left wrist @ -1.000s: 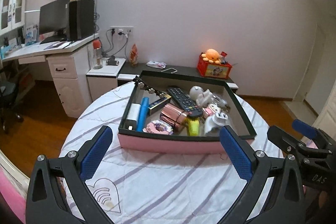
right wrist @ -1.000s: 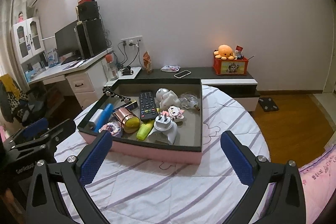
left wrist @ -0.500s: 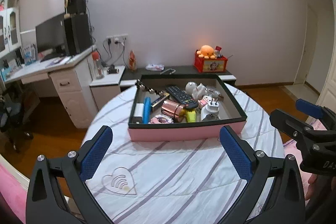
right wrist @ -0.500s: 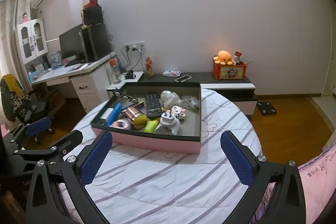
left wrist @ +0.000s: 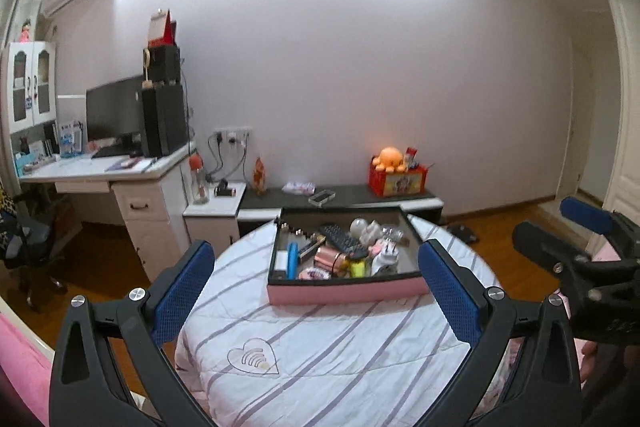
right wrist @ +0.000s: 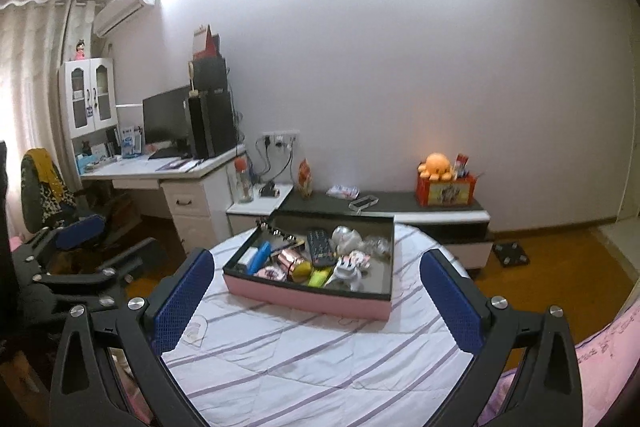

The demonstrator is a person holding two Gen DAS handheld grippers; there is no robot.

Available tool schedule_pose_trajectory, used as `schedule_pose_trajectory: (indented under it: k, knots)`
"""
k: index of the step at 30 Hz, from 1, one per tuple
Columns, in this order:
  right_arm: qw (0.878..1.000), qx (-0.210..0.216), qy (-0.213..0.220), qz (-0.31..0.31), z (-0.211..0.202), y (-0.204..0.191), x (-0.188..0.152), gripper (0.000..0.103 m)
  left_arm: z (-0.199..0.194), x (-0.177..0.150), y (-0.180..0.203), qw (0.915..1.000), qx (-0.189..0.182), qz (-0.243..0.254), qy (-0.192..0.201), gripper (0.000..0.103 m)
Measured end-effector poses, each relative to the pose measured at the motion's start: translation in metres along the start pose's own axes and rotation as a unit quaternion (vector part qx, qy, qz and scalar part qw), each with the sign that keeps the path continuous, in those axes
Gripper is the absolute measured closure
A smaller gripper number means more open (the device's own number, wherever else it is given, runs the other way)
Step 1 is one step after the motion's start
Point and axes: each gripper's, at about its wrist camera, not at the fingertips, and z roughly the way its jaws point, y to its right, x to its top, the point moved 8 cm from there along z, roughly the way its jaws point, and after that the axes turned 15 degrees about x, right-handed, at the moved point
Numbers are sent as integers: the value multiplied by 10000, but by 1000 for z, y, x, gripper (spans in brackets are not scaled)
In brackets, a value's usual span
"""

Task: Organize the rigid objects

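Observation:
A pink box with a dark rim (left wrist: 344, 291) (right wrist: 304, 297) sits on the round table. It holds a black remote (left wrist: 343, 236) (right wrist: 318, 248), a blue cylinder (left wrist: 292, 259) (right wrist: 260, 257), a copper cylinder (right wrist: 294, 261), a yellow item (right wrist: 319, 277), a white plug adapter (left wrist: 385, 259) and other small pieces. My left gripper (left wrist: 316, 283) is open and empty, well back from the box. My right gripper (right wrist: 316, 291) is open and empty, also well back. Each gripper shows at the other view's edge.
The round table wears a white sheet with purple stripes (left wrist: 320, 359). Behind it are a low dark cabinet (right wrist: 400, 207) with an orange plush on a red box (right wrist: 442, 179), and a white desk (left wrist: 120, 175) with a monitor at the left. A chair (right wrist: 44, 187) stands far left.
Both grippers have pulled back and risen away from the box, which now looks smaller and farther. Both stay open and empty. The box contents have not moved.

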Motion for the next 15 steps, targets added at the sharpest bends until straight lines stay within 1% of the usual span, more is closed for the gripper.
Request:
schedule_pose_trajectory:
  k: [3,7,9,12,15]
  knots:
    - [9998,-52,146,-107,-11,-7,5,0,-19,8,0,9996,51,88,274,0]
    - [9990,35,368,-259,-29,-23,12,0,-42,15,-5,9983,167,106,540,0]
    - [9981,-41,481,-371,-38,-27,16,0,-53,18,-10,9975,247,100,654,0]
    - [9952,-296,722,-585,-52,-35,23,0,-70,24,-18,9957,333,-22,865,0]
    - [9933,-317,908,-641,-65,-43,29,0,-87,31,-25,9935,380,-154,1060,0]
